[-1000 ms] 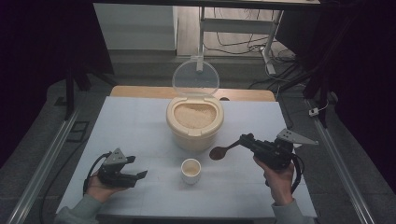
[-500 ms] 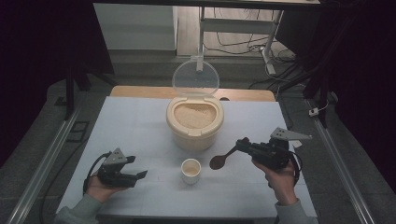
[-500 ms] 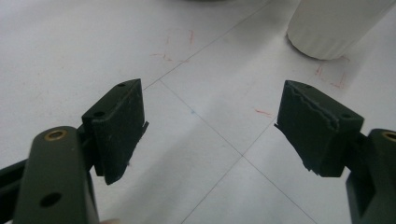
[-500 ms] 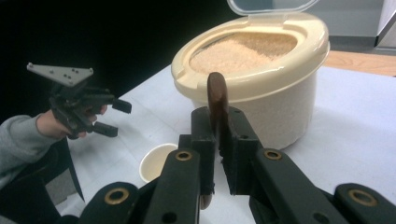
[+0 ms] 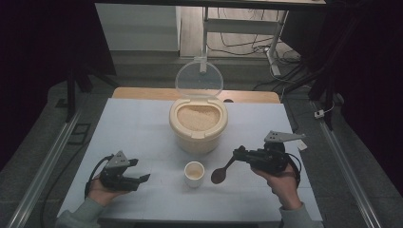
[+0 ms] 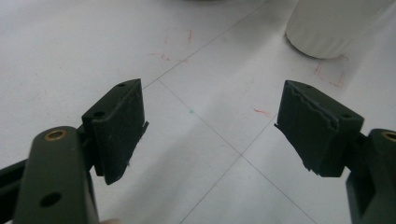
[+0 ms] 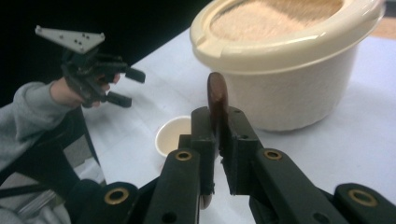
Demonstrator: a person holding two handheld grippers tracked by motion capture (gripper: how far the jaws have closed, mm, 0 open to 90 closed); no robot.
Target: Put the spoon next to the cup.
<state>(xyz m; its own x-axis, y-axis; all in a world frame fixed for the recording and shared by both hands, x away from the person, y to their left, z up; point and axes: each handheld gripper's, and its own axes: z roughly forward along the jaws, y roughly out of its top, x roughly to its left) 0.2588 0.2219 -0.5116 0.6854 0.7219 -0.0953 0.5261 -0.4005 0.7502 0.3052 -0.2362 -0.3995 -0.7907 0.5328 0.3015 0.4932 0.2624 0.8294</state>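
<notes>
A cream tub (image 5: 197, 128) full of rice stands mid-table, its clear lid (image 5: 199, 78) hinged up. In front of it sits a small white cup (image 5: 194, 173). My right gripper (image 5: 239, 155) is shut on the handle of a brown spoon (image 5: 220, 175), whose bowl hangs low just right of the cup. In the right gripper view the spoon (image 7: 215, 95) stands edge-on between the closed right gripper (image 7: 218, 119), with the tub (image 7: 289, 60) and cup (image 7: 173, 134) beyond. My left gripper (image 5: 138, 171) rests open and empty at the left; in its own view the left gripper (image 6: 210, 121) frames bare table, with the cup (image 6: 331, 25) far right.
The white tabletop (image 5: 142, 128) has free room on both sides of the tub. A wooden strip (image 5: 247, 96) runs along its far edge. Metal rails (image 5: 47, 156) flank the table. A desk frame and cables (image 5: 237, 42) lie on the floor behind.
My right gripper has come toward the table's near edge and down with the spoon, bringing the spoon's bowl low beside the cup. The left gripper has stayed put.
</notes>
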